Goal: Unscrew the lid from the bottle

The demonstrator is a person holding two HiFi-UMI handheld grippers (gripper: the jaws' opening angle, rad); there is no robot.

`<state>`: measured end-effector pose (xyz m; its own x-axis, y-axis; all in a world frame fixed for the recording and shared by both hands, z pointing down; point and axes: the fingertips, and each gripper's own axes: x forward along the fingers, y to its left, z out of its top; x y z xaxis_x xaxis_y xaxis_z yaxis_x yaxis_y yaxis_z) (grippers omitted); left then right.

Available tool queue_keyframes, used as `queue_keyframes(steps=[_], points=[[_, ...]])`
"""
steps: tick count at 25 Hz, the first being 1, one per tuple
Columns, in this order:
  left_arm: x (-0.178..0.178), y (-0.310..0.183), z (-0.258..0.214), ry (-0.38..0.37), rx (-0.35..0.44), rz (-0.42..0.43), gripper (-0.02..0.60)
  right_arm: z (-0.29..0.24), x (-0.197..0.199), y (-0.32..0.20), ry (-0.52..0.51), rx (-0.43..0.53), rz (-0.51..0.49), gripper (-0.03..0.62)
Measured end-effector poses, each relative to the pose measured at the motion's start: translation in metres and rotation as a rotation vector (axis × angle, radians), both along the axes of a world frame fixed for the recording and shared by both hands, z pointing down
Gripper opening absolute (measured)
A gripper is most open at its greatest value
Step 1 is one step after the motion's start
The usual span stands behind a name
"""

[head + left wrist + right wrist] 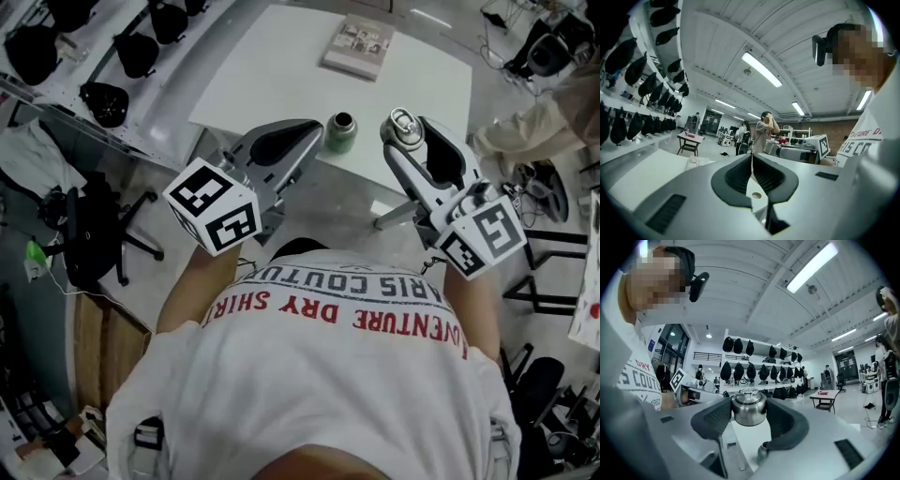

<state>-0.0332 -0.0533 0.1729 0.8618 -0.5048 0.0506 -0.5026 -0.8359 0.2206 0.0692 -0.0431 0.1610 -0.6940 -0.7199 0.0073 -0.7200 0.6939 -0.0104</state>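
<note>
- Lid (404, 125) is already off the bottle. The right tongs (749, 414) are clamped on its steel sides, one pad on each flank, with the loop handle on top.
- It hangs in the air, up and to the right of the bottle and well apart from it, close to the person's chest. Likely reason: held clear of the neck so the threads cannot catch again.
- Bottle (340, 133) is green and stands upright on the white counter (281, 66), near the front edge. Its mouth is open and dark, and nothing touches it.
- Left tongs (751, 161) are pressed together with nothing between the pads. They are raised beside the right pair, off the bottle. My reading: with the lid free, the bottle needs no bracing, so this side is idle.
- Booklet (358, 47) lies at the far side of the counter, well apart from the bottle and playing no part.
- Judgement: the unscrewing looks complete, and only setting the lid down remains. The bare counter beside the bottle gives room for that.
- Risk: the lid is smooth and round and is gripped only at its sides, so it could slip if the pads ease off early.
</note>
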Motion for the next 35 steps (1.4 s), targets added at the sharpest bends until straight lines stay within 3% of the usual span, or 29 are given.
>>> queue_keyframes(steps=[11, 35], points=[[0.002, 0.028, -0.014, -0.068, 0.063, -0.02, 0.035, -0.019, -0.007, 0.026, -0.022, 0.03, -0.007, 0.236], [0.011, 0.019, -0.004, -0.126, 0.041, -0.01, 0.035, -0.013, 0.001, 0.018, -0.015, 0.014, 0.0, 0.236]])
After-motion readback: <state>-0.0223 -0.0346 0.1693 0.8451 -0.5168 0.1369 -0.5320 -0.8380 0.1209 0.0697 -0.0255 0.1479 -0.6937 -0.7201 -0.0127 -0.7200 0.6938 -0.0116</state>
